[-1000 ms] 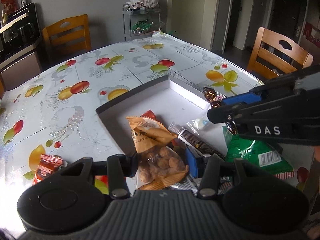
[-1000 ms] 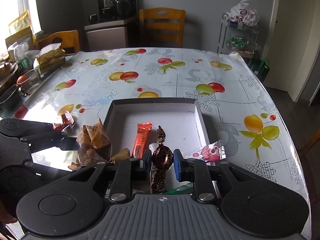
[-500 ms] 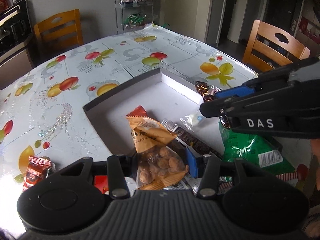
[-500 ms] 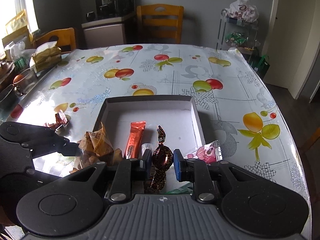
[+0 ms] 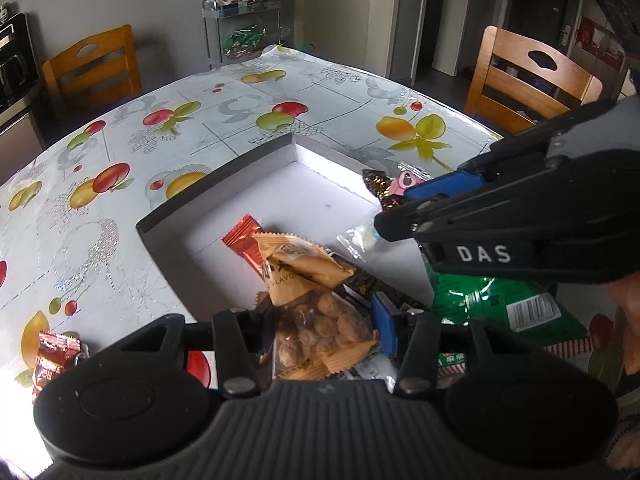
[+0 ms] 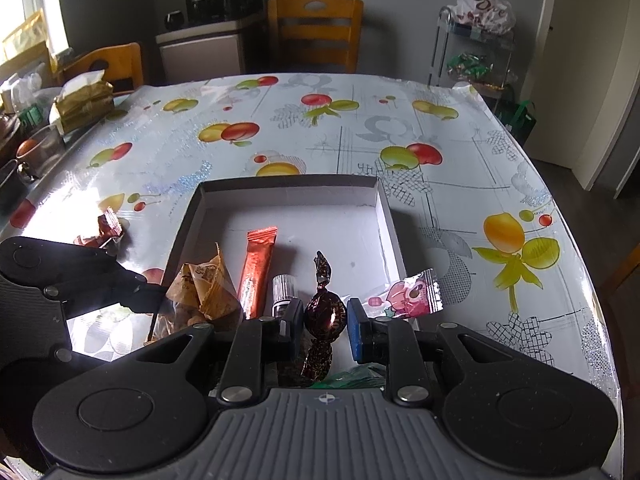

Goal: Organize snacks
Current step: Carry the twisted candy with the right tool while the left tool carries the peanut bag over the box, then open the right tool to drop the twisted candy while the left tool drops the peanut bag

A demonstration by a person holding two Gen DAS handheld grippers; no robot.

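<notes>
A shallow grey box point(image 6: 384, 216) with a white floor lies on the fruit-print table. My left gripper point(image 5: 324, 328) is shut on an orange bag of coated nuts point(image 5: 312, 292), held above the box's near left side; the bag shows in the right wrist view point(image 6: 204, 284). My right gripper point(image 6: 324, 320) is shut on a dark brown twist-wrapped candy point(image 6: 324, 312), above the box's near edge. An orange-red stick packet point(image 6: 258, 268), a small clear packet point(image 5: 356, 238), a dark bar point(image 5: 376, 284) and a green bag point(image 5: 492, 308) lie in the box.
A pink candy packet point(image 6: 412, 292) lies right of the box. Red-brown wrapped snacks point(image 5: 52, 360) lie on the table to the left of it. Wooden chairs point(image 6: 316, 32), a wire cart point(image 6: 472, 52) and a tissue pack point(image 6: 84, 100) stand around.
Both grippers have moved forward over the box with their snacks still held. The nut bag and the brown candy now hang further over the box floor.
</notes>
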